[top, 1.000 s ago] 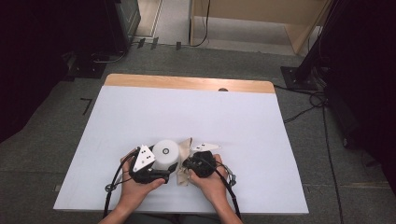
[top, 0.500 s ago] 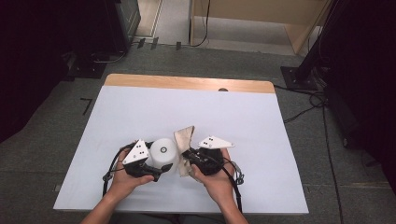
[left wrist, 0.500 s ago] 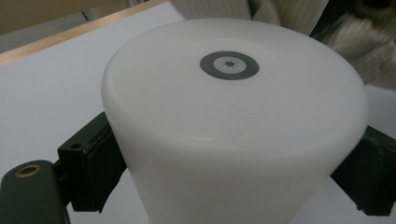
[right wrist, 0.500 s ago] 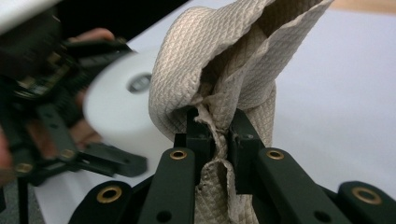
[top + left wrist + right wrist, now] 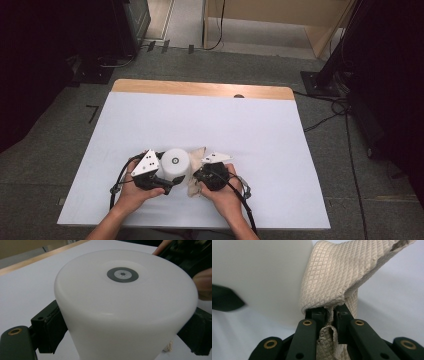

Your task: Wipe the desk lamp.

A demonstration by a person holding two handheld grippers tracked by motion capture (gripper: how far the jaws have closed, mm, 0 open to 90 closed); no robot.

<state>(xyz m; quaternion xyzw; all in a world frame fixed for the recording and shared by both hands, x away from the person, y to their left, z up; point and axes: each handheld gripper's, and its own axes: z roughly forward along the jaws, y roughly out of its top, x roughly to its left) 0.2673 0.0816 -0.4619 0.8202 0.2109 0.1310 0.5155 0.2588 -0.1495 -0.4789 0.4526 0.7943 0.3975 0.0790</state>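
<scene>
L gripper [image 5: 120, 340] clamps white cup [image 5: 125, 305]; R gripper [image 5: 331, 315] pinches cloth [image 5: 337, 275].

Cup [image 5: 125, 307]: plain milky white, marked on its upturned base with a dark grey ring around a paler grey centre and a black dot. Cloth [image 5: 337, 277]: beige, embossed throughout with a fine diamond grid (edges frayed). Left gripper [image 5: 167, 181]: black jaws, white three-cornered plate dotted in black. Right gripper [image 5: 331, 315]: black jaws set with brass-coloured rivets, a like white plate. Table [image 5: 210, 120]: covered in pale bluish white, a strip of light wood along the far edge. Floor [image 5: 65, 130]: grey.
</scene>
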